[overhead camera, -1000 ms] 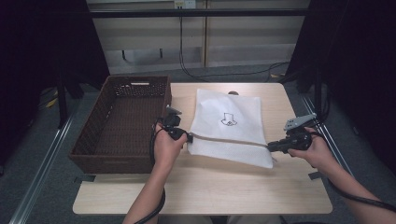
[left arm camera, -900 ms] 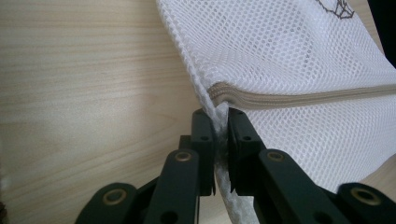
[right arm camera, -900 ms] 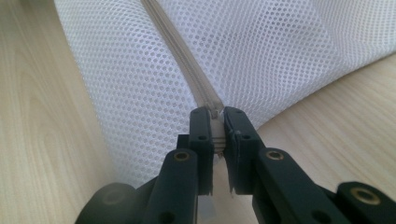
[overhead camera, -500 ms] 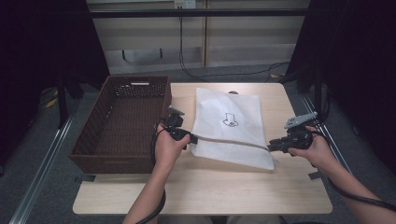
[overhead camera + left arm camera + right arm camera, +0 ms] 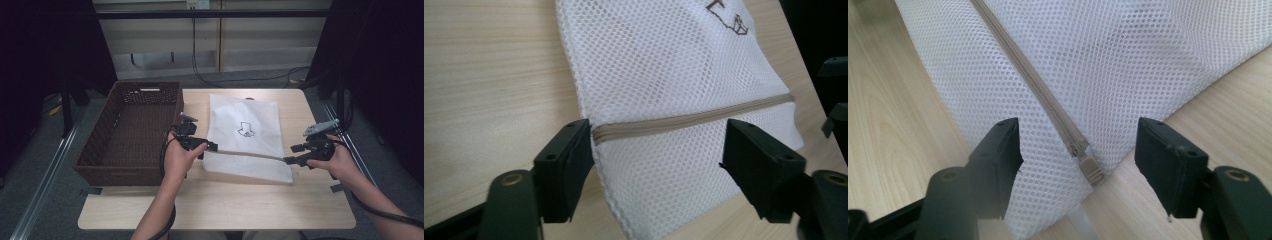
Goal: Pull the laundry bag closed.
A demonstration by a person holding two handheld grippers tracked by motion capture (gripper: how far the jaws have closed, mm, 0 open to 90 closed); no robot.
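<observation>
A lab-like recording bay: dark curtains [image 5: 45,60], floor rails [image 5: 45,200], loose cables [image 5: 240,80] behind a lone table [image 5: 220,210]

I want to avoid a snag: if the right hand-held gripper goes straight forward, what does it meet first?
Probably the zipper pull at the corner of the white mesh bag, between the open jaws of the right hand-held gripper.

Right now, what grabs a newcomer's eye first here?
The white mesh bag lying flat mid-table, with a tan zipper across its near part. The left gripper and right gripper sit open at either end of that zipper, the pull between the right one's jaws. A dark wicker basket stands left of the bag.
</observation>
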